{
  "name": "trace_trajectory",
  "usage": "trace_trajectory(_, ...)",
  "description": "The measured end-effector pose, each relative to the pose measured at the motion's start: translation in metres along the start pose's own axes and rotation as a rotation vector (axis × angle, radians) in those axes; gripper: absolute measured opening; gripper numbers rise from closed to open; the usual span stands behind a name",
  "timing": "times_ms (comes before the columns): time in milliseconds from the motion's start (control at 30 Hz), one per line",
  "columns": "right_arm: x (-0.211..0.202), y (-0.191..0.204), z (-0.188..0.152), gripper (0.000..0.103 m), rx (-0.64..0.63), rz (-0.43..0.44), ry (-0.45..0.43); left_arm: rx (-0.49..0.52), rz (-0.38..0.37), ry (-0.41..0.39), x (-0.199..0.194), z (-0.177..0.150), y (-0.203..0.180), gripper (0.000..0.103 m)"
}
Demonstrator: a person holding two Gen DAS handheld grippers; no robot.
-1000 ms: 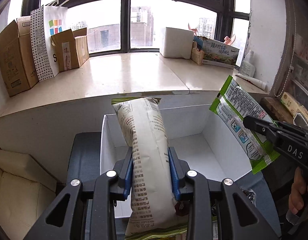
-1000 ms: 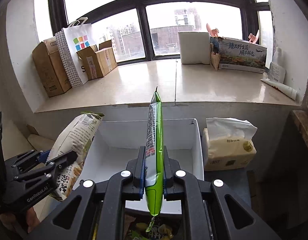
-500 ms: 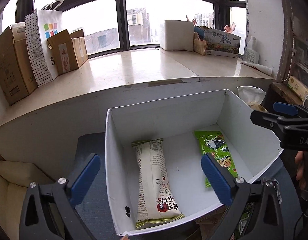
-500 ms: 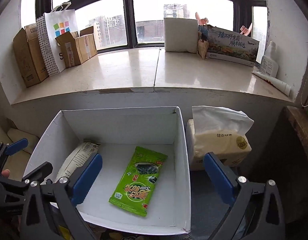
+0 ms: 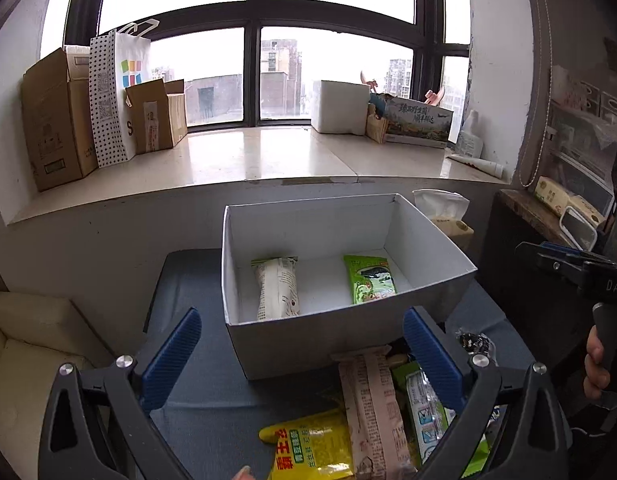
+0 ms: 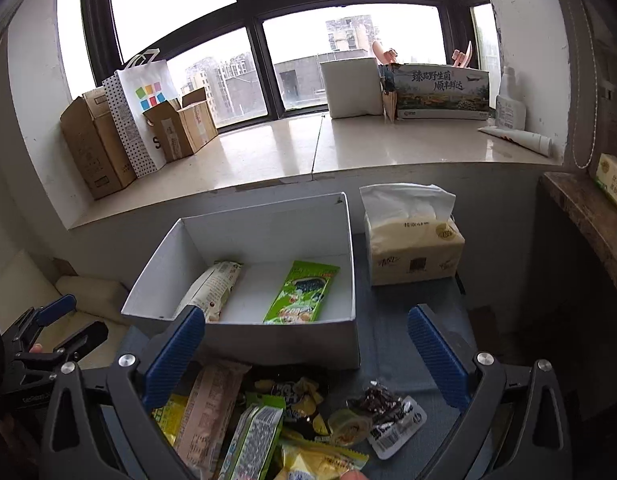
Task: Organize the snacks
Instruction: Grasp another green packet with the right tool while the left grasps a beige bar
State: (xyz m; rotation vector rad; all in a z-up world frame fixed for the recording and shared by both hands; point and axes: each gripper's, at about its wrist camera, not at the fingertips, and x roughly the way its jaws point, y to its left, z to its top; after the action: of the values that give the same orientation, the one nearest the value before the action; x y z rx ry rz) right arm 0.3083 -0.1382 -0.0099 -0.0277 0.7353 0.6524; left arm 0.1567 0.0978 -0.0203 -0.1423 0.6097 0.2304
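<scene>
A wide dark-framed window (image 5: 252, 44) was filled with pale daylight, high-rise buildings being seen beyond it. A glossy stone sill (image 6: 348, 152) was set below, flanked by white plastered walls (image 5: 500, 80). A cream cushion (image 5: 32, 344) was seen low at left.

We see dark blue table top (image 6: 392, 344) below window ledge. On it: white open box (image 6: 292, 340) toward back; tissue pack (image 6: 414, 248) just right of box. In front of box, we count loose snack heap: pink long packet (image 5: 370, 404), yellow packet (image 5: 312, 448), green-white packet (image 6: 256, 436), small dark-wrapped sweets (image 6: 382, 404). Packets overlap.
</scene>
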Motion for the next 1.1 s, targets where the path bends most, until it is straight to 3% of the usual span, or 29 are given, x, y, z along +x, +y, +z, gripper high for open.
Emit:
trace_trajectory(167,-0.042,0.022,-0.063,0.103,-0.066,-0.035,0.004,-0.119,-0.079,0.073,-0.045,-0.051,-0.003,0.103)
trace_trajectory(300,-0.057,0.035,-0.120,0.103,-0.056,-0.038,0.080,-0.096,-0.026,0.093,-0.081,-0.088,-0.017,0.103)
trace_trajectory(400,-0.053,0.039,-0.141,0.103,-0.055,0.030,0.140,-0.085,-0.042,0.119,-0.093,-0.105,-0.025,0.103)
trace_trajectory(533,-0.040,0.042,-0.142,0.103,-0.069,0.036,0.159,-0.090,-0.064,0.116,-0.095,-0.109,-0.030,0.103)
trace_trajectory(667,-0.025,0.050,-0.136,0.103,-0.097,-0.015,0.170,-0.083,-0.059,0.110,-0.093,-0.109,-0.030,0.103)
trace_trajectory(800,-0.003,0.050,-0.125,0.103,-0.058,0.032,0.159,-0.086,-0.053,0.114,-0.091,-0.112,-0.029,0.103)
trace_trajectory(933,0.031,0.051,-0.113,0.103,-0.044,0.053,0.215,-0.083,-0.045,0.126,-0.089,-0.114,-0.026,0.103)
trace_trajectory(1000,0.042,0.057,-0.111,0.099,-0.078,0.035,0.223,-0.090,-0.048,0.123,-0.088,-0.114,-0.025,0.103)
trace_trajectory(1100,0.056,0.066,-0.117,0.075,-0.124,0.020,0.242,-0.098,-0.049,0.133,-0.085,-0.116,-0.022,0.103)
